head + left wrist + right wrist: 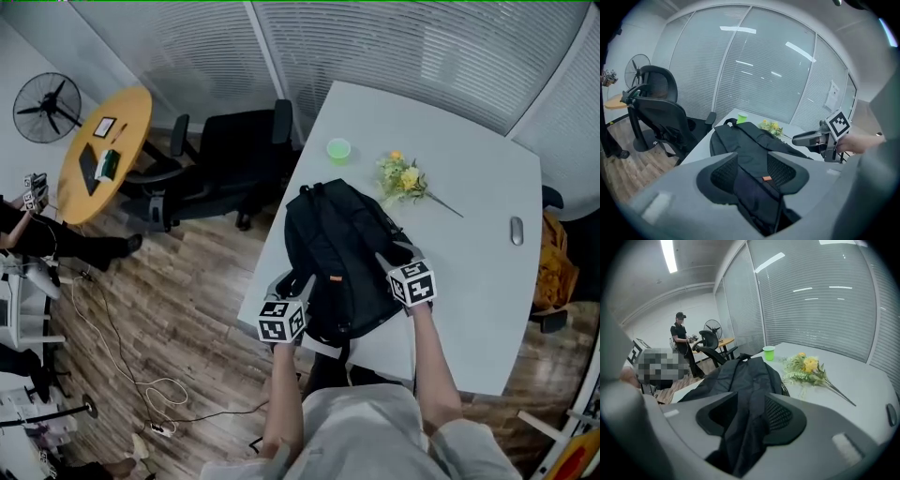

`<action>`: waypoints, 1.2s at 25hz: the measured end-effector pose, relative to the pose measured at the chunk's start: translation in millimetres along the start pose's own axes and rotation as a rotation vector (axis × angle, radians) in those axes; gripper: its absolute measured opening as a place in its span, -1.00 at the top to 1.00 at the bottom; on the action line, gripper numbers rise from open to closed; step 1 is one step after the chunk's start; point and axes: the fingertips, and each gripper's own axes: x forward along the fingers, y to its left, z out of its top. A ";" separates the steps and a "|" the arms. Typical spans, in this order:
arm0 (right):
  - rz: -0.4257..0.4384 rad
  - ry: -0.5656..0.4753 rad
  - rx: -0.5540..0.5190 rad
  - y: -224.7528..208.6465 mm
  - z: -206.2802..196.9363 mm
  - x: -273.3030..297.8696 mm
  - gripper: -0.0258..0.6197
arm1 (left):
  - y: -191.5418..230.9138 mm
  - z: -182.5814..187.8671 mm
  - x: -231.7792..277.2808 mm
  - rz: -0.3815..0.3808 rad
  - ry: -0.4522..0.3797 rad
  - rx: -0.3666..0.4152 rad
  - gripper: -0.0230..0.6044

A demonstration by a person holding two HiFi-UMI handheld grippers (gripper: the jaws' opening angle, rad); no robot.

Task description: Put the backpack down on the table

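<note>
Setting down backpack [337, 253] | it lies flat on the counter [469, 281], near end by the front edge | left gripper [751, 172] and right gripper [749, 416] both pinch its fabric between their fingers [782, 416] | remaining, likely: release only

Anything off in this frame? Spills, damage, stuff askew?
Nothing spilled or broken. The backpack lies flat on the table, with its near end right at the table's near edge and possibly just over it. The left gripper and right gripper are both shut on its fabric. The green cup stands upright, and the flowers lie loose.
</note>
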 end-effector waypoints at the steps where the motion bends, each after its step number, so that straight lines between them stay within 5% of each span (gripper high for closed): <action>1: 0.001 -0.002 0.004 1.2 -2.1 -3.9 0.37 | -3.5 -1.5 -1.9 -0.002 0.002 0.007 0.28; 14: 0.008 -0.058 0.044 18.2 -19.4 -61.1 0.37 | -49.7 -15.7 -24.7 -0.017 -0.019 0.067 0.28; 20: 0.014 -0.078 0.075 25.8 -30.3 -82.8 0.37 | -64.4 -28.0 -35.1 0.039 0.010 0.123 0.28; 30: 0.007 -0.114 0.103 30.9 -49.6 -114.6 0.38 | -94.2 -34.8 -51.6 0.038 -0.045 0.109 0.29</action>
